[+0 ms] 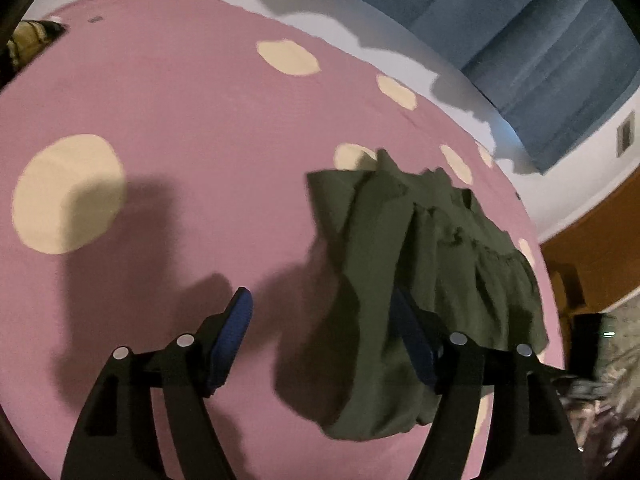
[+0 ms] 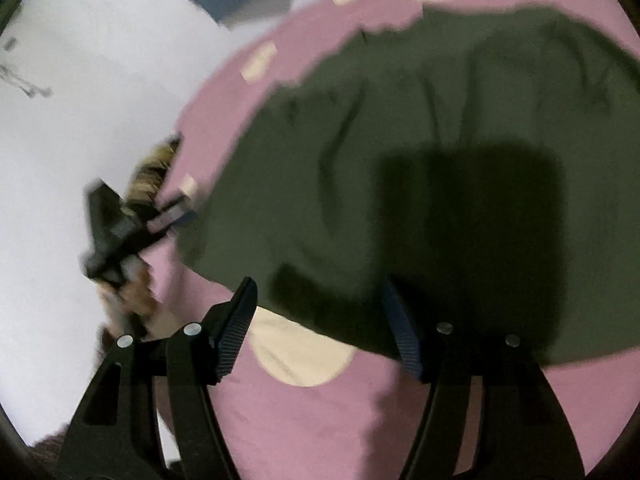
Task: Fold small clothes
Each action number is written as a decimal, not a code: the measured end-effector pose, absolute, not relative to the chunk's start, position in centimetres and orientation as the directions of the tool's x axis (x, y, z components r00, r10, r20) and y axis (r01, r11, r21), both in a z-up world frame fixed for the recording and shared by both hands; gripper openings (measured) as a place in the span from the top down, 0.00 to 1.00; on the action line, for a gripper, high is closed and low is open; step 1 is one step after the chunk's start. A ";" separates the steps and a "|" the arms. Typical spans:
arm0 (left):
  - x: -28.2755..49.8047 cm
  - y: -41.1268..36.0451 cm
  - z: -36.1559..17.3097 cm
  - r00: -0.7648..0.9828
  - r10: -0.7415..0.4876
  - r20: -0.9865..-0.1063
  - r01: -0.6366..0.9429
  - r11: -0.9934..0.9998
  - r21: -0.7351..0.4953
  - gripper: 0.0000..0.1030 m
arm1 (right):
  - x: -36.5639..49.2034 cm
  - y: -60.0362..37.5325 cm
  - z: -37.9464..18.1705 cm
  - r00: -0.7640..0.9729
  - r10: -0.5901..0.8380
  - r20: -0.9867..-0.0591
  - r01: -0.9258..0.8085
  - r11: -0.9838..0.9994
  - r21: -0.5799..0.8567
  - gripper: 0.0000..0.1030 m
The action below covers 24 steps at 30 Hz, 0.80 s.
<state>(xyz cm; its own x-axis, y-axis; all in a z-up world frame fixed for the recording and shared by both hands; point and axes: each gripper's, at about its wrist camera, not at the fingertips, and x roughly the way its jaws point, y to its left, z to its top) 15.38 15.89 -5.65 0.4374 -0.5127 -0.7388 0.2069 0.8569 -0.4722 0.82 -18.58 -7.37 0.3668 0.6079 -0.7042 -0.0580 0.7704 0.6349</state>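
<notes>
Pink bedspread (image 1: 180, 128) w/ cream dots covers the bed. Blue curtain (image 1: 540, 60) hangs at approx 1 o'clock in left wrist view, white wall (image 1: 568, 184) below it, orange-brown wood panel (image 1: 600, 248) at 3 o'clock. Light dim, hard shadows on spread.

Pink spotted cover (image 1: 180, 152) left of green garment (image 1: 420, 264) lies bare, free to pass; garment (image 2: 420, 152) fills right wrist view ahead.
</notes>
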 end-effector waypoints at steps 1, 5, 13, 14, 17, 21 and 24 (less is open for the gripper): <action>15.6 15.6 -5.8 0.424 -0.526 -0.737 0.215 0.849 -0.482 0.31 | 0.9 -18.7 -7.9 0.370 0.615 -0.696 -0.051 0.762 0.646 0.37; 17.3 14.2 -6.6 0.373 -0.560 -0.740 0.226 0.828 -0.513 0.30 | 0.3 -19.0 -7.6 0.387 0.635 -0.669 -0.055 0.740 0.671 0.37; 20.1 12.8 -8.4 0.311 -0.568 -0.762 0.227 0.823 -0.521 0.28 | -0.1 -18.8 -7.6 0.398 0.630 -0.667 -0.087 0.750 0.656 0.31; 20.3 12.7 -8.4 0.302 -0.573 -0.762 0.234 0.819 -0.523 0.28 | -0.2 -18.8 -7.6 0.400 0.636 -0.660 -0.091 0.744 0.662 0.29; 20.4 12.3 -8.4 0.287 -0.563 -0.775 0.249 0.825 -0.507 0.28 | -0.4 -18.8 -7.6 0.401 0.642 -0.653 -0.101 0.740 0.665 0.27; 21.1 11.1 -8.9 0.205 -0.620 -0.757 0.237 0.782 -0.576 0.60 | -0.6 -18.7 -7.6 0.413 0.649 -0.639 -0.115 0.733 0.670 0.23; 21.2 9.8 -8.9 0.227 -0.583 -0.780 0.249 0.809 -0.532 0.61 | -0.7 -18.5 -7.7 0.418 0.641 -0.644 -0.124 0.742 0.658 0.22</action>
<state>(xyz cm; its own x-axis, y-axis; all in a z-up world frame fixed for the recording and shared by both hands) 21.22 9.80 -8.87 0.2270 -0.5827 -0.7804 0.2488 0.8094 -0.5320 -0.66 -18.48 -7.66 0.4181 0.6409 -0.6438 -0.1243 0.7424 0.6583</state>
